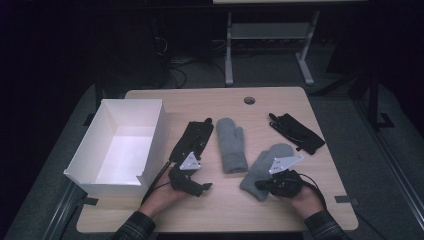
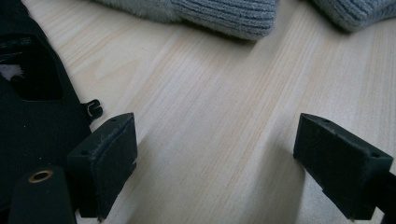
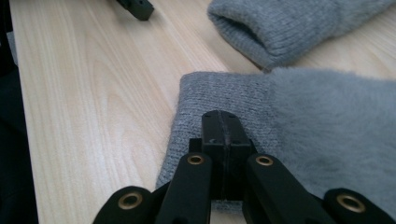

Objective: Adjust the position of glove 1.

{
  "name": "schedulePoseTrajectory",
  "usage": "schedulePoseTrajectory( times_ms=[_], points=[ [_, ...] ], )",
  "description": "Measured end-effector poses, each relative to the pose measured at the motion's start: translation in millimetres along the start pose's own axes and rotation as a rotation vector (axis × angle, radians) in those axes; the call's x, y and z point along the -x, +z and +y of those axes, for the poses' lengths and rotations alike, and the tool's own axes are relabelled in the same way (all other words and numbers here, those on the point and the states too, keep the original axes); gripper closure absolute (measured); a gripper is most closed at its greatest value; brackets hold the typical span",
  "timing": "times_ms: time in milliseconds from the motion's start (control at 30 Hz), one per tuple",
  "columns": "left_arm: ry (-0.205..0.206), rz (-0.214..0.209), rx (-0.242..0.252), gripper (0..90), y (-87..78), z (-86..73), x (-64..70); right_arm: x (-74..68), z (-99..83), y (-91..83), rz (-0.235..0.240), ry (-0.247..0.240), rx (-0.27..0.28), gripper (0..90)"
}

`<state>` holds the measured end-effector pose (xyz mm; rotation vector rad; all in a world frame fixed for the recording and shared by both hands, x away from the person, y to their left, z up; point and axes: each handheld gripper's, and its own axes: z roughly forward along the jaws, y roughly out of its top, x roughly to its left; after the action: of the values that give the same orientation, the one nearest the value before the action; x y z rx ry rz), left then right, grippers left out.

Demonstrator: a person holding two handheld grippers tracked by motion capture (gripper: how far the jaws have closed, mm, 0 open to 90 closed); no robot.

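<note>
Your right gripper (image 3: pixel 223 140) has its jaws pressed together over the ribbed cuff of the near grey mitten (image 3: pixel 299 135); from this angle you cannot tell whether a fold of knit is caught between the pads or they merely rest on it. That mitten (image 1: pixel 265 167) lies at the front right of the table (image 1: pixel 220 205), its long axis slanting away from your hand toward the far right, cuff nearest you, so a lift would probably hang it from the cuff end. Your left gripper (image 1: pixel 192 182) sits with its jaws spread wide over bare wood, holding nothing; the black glove (image 2: pixel 32 98) lies just to the left of its left jaw, and runs away from you up the table (image 1: pixel 192 140). The second grey mitten (image 1: pixel 232 145) lies between your hands, the white box (image 1: pixel 150 145) stands at the left, nearer your left hand, and another black glove (image 1: pixel 297 132) lies far right. The cuff's underside is hidden.
</note>
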<state>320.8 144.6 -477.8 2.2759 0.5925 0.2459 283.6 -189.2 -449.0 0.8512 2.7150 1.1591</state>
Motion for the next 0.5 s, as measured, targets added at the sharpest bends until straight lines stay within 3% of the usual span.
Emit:
schedulePoseTrajectory(
  times_ms=[100,300,333,467,500],
  points=[
    [0.001,0.002,-0.002,12.8,-0.3,0.2,0.0,-1.2,2.1,-0.8,-0.001,-0.024,0.011,90.0],
    [0.004,0.004,0.001,12.8,-0.3,0.0,0.0,15.7,1.8,-15.4,-0.063,0.013,0.055,90.0],
    [-0.005,0.005,0.009,12.8,0.3,0.0,0.7,27.1,0.8,-24.0,-0.104,0.025,0.073,90.0],
    [-0.006,0.004,0.008,12.9,0.3,-0.1,0.7,55.4,-2.9,-37.8,-0.185,0.068,0.096,90.0],
    [-0.006,0.004,0.008,12.8,0.3,-0.1,0.7,55.4,-2.9,-37.8,-0.185,0.068,0.096,90.0]
  ],
)
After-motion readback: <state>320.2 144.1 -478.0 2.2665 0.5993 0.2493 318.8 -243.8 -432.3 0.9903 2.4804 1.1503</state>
